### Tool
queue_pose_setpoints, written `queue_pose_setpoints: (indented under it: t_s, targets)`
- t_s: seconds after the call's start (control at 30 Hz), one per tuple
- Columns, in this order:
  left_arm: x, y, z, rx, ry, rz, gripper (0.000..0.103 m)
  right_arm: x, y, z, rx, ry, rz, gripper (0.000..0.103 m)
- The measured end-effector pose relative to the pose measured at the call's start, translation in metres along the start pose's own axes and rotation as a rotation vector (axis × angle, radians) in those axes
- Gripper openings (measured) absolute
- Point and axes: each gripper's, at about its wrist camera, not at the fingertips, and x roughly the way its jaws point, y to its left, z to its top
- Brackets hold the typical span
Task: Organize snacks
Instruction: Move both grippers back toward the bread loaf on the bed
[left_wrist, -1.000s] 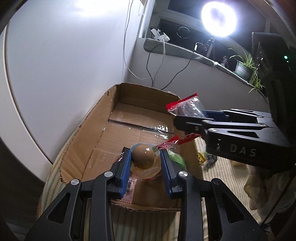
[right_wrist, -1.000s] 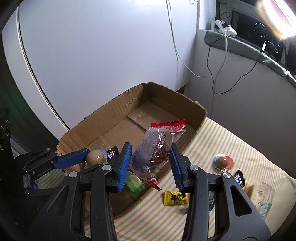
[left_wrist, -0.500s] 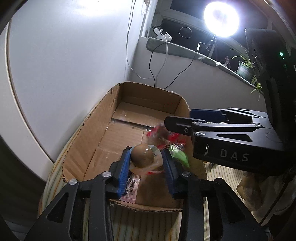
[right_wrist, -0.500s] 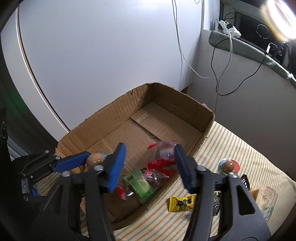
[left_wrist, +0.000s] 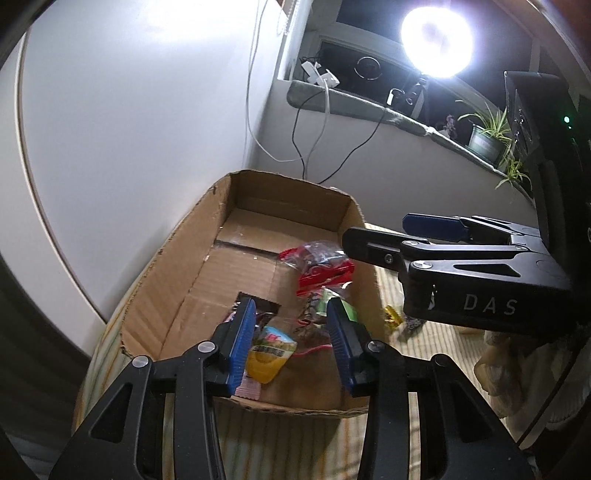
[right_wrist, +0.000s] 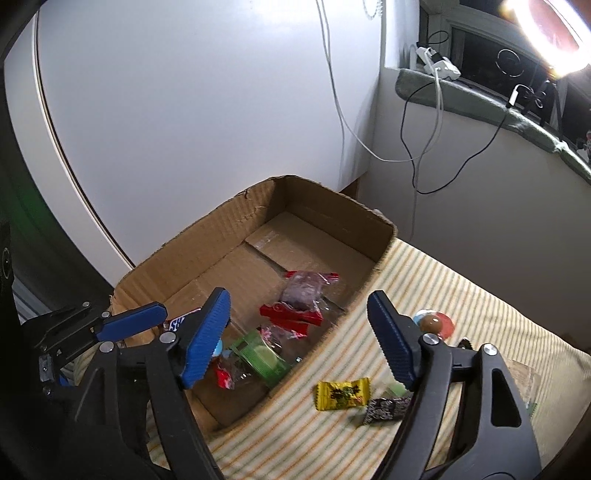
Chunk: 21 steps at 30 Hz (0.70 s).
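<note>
An open cardboard box (left_wrist: 177, 266) (right_wrist: 207, 236) lies on a striped cloth. Inside it lie a clear bag with red ends (left_wrist: 317, 258) (right_wrist: 304, 291), a green packet (right_wrist: 258, 356) and a yellow jelly cup (left_wrist: 269, 354). My left gripper (left_wrist: 290, 339) is open and empty above the box's near end. My right gripper (right_wrist: 299, 336) is open and empty above the box's right wall; it also shows in the left wrist view (left_wrist: 384, 236). On the cloth lie a yellow candy (right_wrist: 341, 393), a dark wrapped candy (right_wrist: 386, 408) and a brown ball cup (right_wrist: 432, 323).
A white wall (right_wrist: 184, 110) stands right behind the box. Cables (right_wrist: 417, 155) hang down by the corner. A window ledge (left_wrist: 369, 107) holds a potted plant (left_wrist: 487, 136) beside a bright ring lamp (left_wrist: 436, 40). A crumpled bag (left_wrist: 498, 365) lies at the right.
Both grippers opened. The right one dropped the red-ended bag into the box; the left one dropped the brown ball cup, which is now out of its jaws.
</note>
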Motion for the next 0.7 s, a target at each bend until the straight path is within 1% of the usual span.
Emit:
queue_pose_setpoints:
  t_s: [0.07, 0.13, 0.2, 0.27, 0.4, 0.5, 0.63, 0.7]
  targets:
    - [-0.001, -0.006, 0.0, 0.005, -0.003, -0.009, 0.048, -0.005, -0.006, -0.003, 0.013, -0.009, -0.008, 0.086]
    - [-0.001, -0.011, 0.0, 0.007, -0.005, -0.021, 0.05, -0.01, -0.012, -0.006, 0.025, -0.013, -0.01, 0.089]
    - [-0.001, -0.018, 0.0, 0.011, -0.003, -0.038, 0.051, -0.015, -0.02, -0.009, 0.034, -0.013, -0.017, 0.089]
    - [-0.001, -0.025, 0.0, 0.014, -0.003, -0.058, 0.059, -0.021, -0.029, -0.014, 0.048, -0.015, -0.029, 0.089]
    - [0.0, -0.037, 0.0, 0.017, 0.005, -0.092, 0.059, -0.035, -0.047, -0.024, 0.085, -0.021, -0.043, 0.091]
    - [0.002, -0.048, 0.0, 0.027, 0.011, -0.113, 0.059, -0.045, -0.062, -0.033, 0.108, -0.03, -0.07, 0.095]
    - [0.008, -0.063, -0.001, 0.042, 0.025, -0.143, 0.059, -0.057, -0.083, -0.046, 0.134, -0.027, -0.086, 0.095]
    - [0.011, -0.072, -0.002, 0.052, 0.035, -0.16, 0.059, -0.063, -0.093, -0.053, 0.142, -0.024, -0.107, 0.095]
